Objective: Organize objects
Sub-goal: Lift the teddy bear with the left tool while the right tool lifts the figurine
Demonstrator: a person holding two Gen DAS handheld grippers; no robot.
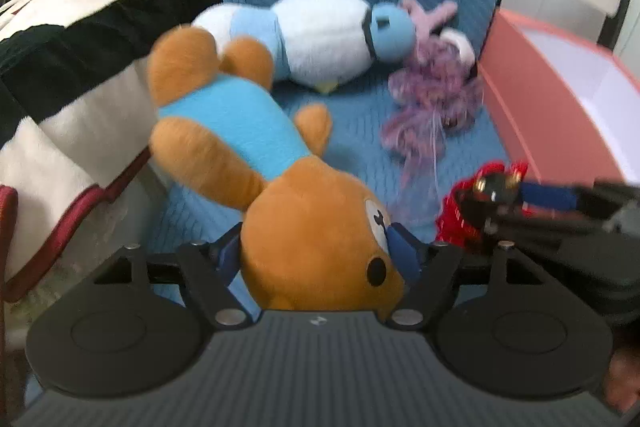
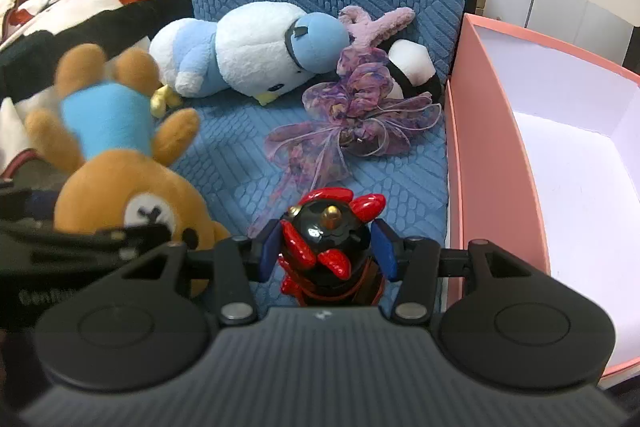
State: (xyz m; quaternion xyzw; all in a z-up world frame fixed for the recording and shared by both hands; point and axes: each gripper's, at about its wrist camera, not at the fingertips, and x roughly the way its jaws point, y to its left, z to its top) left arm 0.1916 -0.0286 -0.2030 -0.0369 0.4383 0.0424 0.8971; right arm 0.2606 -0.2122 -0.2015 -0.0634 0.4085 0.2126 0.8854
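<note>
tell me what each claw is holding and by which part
Left claw: brown teddy bear, by its head. Right claw: red-and-black figurine, by its head.

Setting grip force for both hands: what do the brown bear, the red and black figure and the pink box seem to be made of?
Brown bear: soft plush, matte and fuzzy, with a light blue fabric shirt. Red and black figure: hard and glossy, probably painted plastic or resin, with sharp highlights on its black head. Pink box: looks like rigid matte cardboard with thin straight walls and a white lining.
</note>
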